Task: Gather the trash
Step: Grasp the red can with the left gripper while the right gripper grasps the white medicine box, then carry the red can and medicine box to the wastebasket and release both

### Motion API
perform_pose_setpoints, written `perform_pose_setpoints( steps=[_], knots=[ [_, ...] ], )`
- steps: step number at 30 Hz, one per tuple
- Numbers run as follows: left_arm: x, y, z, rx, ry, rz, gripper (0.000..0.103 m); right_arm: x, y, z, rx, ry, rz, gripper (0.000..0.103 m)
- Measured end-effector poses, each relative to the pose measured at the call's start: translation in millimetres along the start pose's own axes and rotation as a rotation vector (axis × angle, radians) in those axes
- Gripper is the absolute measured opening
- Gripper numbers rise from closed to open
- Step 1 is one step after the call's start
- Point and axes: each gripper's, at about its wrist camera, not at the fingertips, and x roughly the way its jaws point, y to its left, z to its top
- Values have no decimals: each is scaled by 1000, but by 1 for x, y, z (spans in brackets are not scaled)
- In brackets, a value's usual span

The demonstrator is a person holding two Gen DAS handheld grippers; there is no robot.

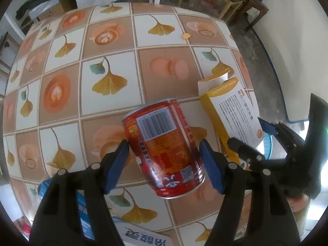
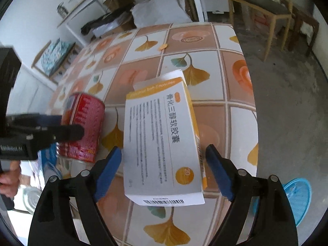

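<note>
Left tongs [image 1: 164,155] open astride barcoded red can [image 1: 164,143]; right tongs [image 2: 163,172] open astride "Soft Capsules" box [image 2: 162,139].

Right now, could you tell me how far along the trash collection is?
Nothing looks collected yet. The left gripper straddles the red can lying on the table, open; the right gripper straddles the white-and-yellow capsule box, also open. Both still need gripping and binning.

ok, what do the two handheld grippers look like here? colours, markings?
Both match: the left gripper and right gripper have black plastic arms with silver pivot pins and blue pads on the fingers. The left gripper's black body bears white lettering, too blurred to read.
</note>
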Motion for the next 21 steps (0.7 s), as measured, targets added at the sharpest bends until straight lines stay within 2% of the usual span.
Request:
perform_pose_setpoints(
  steps=[5,11,15,21],
  knots=[
    [5,-2,7,-29,22,-8,68,5,9,-1,-66,-1,-53,82],
    [24,-1,17,-112,92,-63,68,4,10,-5,-80,-21,-91,80],
    [33,-5,17,-96,101,-66,65,0,4,-6,-59,-34,-83,75],
    [34,-10,10,-67,73,-40,64,-5,-1,-8,-31,-53,-74,71]
  ],
)
